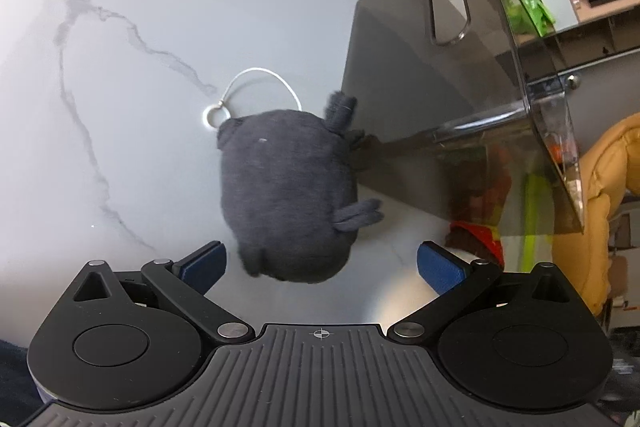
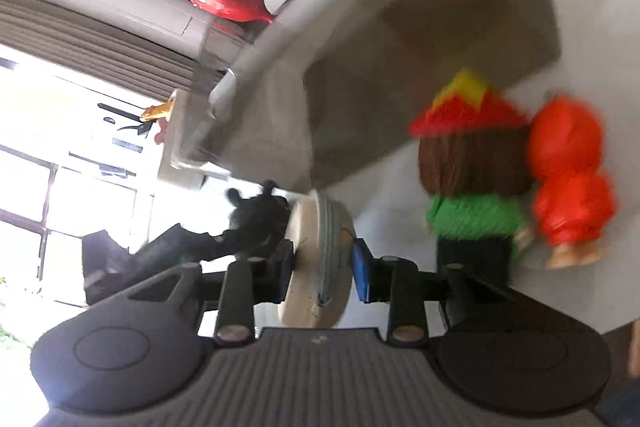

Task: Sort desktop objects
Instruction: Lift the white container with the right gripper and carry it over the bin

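Note:
A dark grey plush toy [image 1: 288, 195] with a white cord loop and ring [image 1: 214, 115] lies on the white marble table [image 1: 140, 147], against the wall of a smoked plastic bin [image 1: 420, 99]. My left gripper [image 1: 322, 267] is open, its blue pads either side of the plush's near end without pressing on it. In the blurred right wrist view, my right gripper [image 2: 322, 271] is shut on a cream round disc [image 2: 312, 267] with a grey band around its rim, held edge-on between the pads. The dark plush [image 2: 256, 215] shows just behind the disc.
A doll with a red hat, brown hair and green top [image 2: 472, 187] stands beside an orange-red figure [image 2: 572, 179] to the right of my right gripper. The smoked bin [image 2: 360, 87] has a handle cut-out [image 1: 448, 7] and holds colourful items. A yellow cushion [image 1: 608, 195] lies past the table edge.

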`<state>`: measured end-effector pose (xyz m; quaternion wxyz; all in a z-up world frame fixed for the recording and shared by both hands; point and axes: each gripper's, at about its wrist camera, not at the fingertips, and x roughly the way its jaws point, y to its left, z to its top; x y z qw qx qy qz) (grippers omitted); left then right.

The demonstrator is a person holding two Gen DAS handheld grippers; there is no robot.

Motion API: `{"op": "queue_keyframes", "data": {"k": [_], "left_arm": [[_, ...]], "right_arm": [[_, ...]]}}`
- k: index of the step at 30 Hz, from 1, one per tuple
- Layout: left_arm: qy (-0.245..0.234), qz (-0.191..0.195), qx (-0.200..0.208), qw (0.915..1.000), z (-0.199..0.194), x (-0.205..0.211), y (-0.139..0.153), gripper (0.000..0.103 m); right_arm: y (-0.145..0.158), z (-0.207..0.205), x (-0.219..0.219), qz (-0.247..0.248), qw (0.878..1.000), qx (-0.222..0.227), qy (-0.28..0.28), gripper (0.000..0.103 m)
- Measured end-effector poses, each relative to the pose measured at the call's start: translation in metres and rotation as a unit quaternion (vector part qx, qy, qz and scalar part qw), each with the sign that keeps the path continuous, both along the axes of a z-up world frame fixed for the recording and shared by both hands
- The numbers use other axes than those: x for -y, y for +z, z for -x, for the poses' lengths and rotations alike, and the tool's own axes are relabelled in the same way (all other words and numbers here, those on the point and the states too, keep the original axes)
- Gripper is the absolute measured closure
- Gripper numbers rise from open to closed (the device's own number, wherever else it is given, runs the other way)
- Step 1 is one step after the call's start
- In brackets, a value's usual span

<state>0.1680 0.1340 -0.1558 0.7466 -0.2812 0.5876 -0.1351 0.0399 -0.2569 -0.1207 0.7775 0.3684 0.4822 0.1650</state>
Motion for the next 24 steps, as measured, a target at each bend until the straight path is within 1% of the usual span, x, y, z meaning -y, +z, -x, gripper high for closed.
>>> {"op": "queue_keyframes", "data": {"k": [1,2,5,7,8,9,10,11,12,13,14,16,18,20,22,23,24], "left_arm": [[0.002,0.001,0.000,1.0000,0.000,-0.001,0.000,0.000],[0.005,0.001,0.001,1.0000,0.000,-0.003,0.000,0.000],[0.008,0.011,-0.004,0.9999,-0.001,-0.004,-0.002,0.000],[0.002,0.010,-0.007,0.9999,-0.002,-0.003,-0.006,0.000],[0.000,0.009,-0.009,0.9999,-0.003,-0.003,-0.008,0.000],[0.000,0.007,-0.010,0.9999,-0.002,-0.003,-0.011,0.000],[0.001,0.007,-0.009,0.9999,0.000,-0.004,-0.012,0.000],[-0.002,0.006,-0.006,1.0000,0.002,-0.004,-0.011,0.000],[-0.013,0.006,0.002,0.9999,0.004,-0.002,-0.007,0.000],[-0.034,0.008,0.013,0.9993,0.008,0.004,0.000,0.000],[-0.064,0.008,0.024,0.9976,0.013,0.015,0.007,0.000],[-0.131,0.005,0.039,0.9906,0.025,0.041,0.017,0.000],[-0.198,-0.008,0.038,0.9794,0.036,0.074,0.017,0.000],[-0.253,-0.029,0.024,0.9668,0.044,0.109,0.006,0.000],[-0.279,-0.032,0.011,0.9597,0.051,0.131,-0.009,0.000],[-0.284,-0.026,0.012,0.9584,0.054,0.139,-0.013,0.000],[-0.281,-0.021,0.020,0.9592,0.056,0.145,-0.013,0.000]], "right_arm": [[0.017,0.002,0.004,0.008,1.000,0.018,0.006,0.079],[0.035,0.003,0.007,0.022,0.999,0.040,0.014,0.103],[0.091,-0.008,0.014,0.047,0.995,0.086,0.021,0.103],[0.121,-0.021,0.025,0.093,0.989,0.114,0.020,0.103],[0.128,-0.027,0.022,0.118,0.985,0.124,0.034,0.103],[0.128,-0.030,0.017,0.137,0.981,0.127,0.054,0.103],[0.127,-0.033,0.013,0.156,0.977,0.127,0.075,0.098],[0.123,-0.032,0.011,0.173,0.972,0.124,0.099,0.089],[0.113,-0.026,0.010,0.185,0.969,0.117,0.113,0.080],[0.100,-0.020,0.010,0.195,0.967,0.109,0.124,0.058],[0.090,-0.011,0.015,0.199,0.967,0.097,0.126,0.050],[0.068,0.008,0.027,0.193,0.970,0.071,0.132,0.050],[0.040,0.027,0.041,0.172,0.973,0.054,0.143,0.050],[0.018,0.040,0.042,0.189,0.967,0.047,0.162,0.050],[0.004,0.055,0.033,0.220,0.956,0.069,0.182,0.050],[-0.006,0.060,0.030,0.229,0.951,0.081,0.190,0.049],[-0.015,0.062,0.032,0.227,0.950,0.085,0.195,0.049]]}}
